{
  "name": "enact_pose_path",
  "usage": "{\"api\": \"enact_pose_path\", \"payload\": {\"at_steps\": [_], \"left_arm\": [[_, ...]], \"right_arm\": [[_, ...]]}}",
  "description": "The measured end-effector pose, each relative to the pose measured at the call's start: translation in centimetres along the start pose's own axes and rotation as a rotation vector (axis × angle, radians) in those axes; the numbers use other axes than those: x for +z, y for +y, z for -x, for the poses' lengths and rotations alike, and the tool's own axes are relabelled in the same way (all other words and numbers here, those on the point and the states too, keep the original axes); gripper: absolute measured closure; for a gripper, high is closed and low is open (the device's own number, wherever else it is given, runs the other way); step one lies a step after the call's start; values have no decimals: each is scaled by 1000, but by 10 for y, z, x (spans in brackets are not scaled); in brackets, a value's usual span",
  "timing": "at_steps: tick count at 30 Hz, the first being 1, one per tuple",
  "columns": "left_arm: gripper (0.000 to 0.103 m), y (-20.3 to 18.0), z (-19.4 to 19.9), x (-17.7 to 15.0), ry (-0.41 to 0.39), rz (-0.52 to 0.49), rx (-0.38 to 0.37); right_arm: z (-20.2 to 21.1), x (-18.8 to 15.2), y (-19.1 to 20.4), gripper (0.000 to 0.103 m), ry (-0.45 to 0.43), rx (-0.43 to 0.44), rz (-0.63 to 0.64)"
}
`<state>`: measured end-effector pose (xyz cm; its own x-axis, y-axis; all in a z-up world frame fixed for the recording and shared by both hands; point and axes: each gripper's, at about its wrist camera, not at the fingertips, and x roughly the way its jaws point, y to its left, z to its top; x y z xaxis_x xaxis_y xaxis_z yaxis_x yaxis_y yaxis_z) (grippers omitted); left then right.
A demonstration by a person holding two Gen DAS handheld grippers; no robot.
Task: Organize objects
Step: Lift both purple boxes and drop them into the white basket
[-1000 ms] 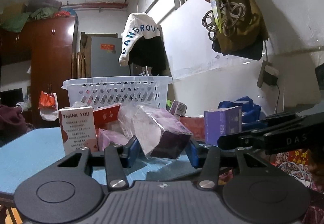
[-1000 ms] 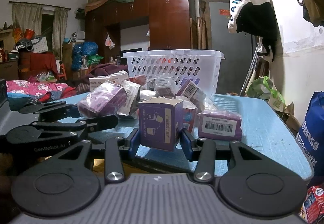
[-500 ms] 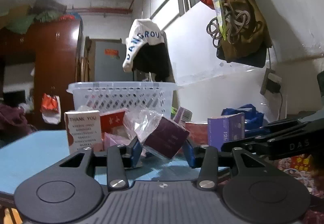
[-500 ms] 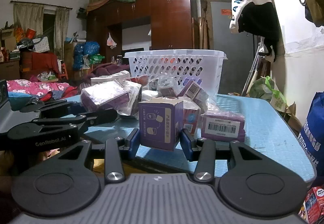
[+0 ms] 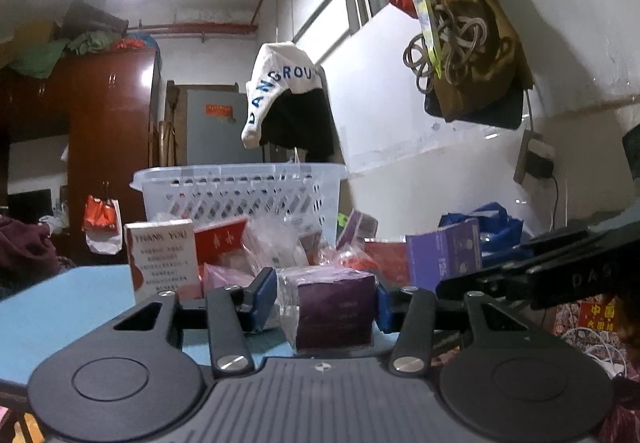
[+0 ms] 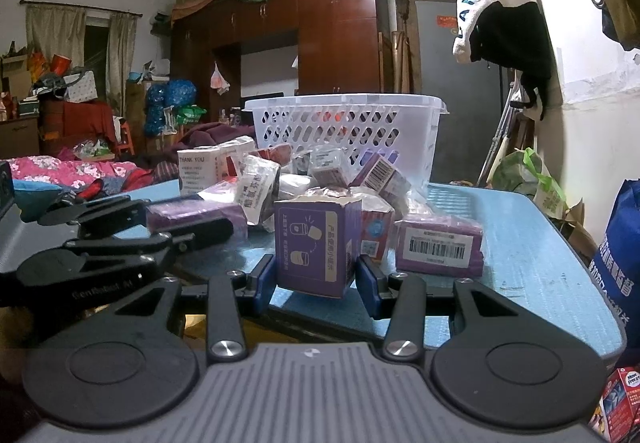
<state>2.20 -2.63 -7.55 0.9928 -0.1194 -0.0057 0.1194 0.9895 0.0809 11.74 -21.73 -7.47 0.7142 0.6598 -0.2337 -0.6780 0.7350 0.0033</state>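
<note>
We hold two grippers at the near edge of a blue table [image 6: 520, 275]. Our left gripper [image 5: 326, 299] is clamped on a dark purple box wrapped in clear plastic [image 5: 334, 307], its blue pads pressing both sides. Our right gripper [image 6: 316, 275] is clamped on a lighter purple carton [image 6: 316, 247] with printed pictograms, held just above the table edge.

Beyond the jaws lies a loose heap of small packages: a wrapped purple box with a barcode label [image 6: 438, 249] just beside the carton, a white "THANK YOU" card box [image 5: 162, 259], a red packet [image 5: 220, 239] and several more wrapped items. Behind the heap stands a white slotted basket [image 6: 344, 123].

We judge the sorting barely begun. Through the slots we glimpse red and purple patches, perhaps a few items already inside, but the view is too unclear to be sure. Most packages still wait on the table, and both held boxes have yet to reach the basket.
</note>
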Motion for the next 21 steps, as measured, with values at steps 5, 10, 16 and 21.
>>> {"api": "enact_pose_path", "payload": {"at_steps": [5,10,16,21], "left_arm": [[51,13,1,19,-24,48,-26],[51,42,-20,67,-51,84,-65],[51,101,-117,152,26,164,-31],[51,143,-195,168,175,269,3]], "right_arm": [[5,14,4,56,-34,-11,21],[-2,54,1,56,-99,-14,52],[-77,149,-21,57,-146,-48,102],[-165,185,-47,57,-5,-98,86]]}}
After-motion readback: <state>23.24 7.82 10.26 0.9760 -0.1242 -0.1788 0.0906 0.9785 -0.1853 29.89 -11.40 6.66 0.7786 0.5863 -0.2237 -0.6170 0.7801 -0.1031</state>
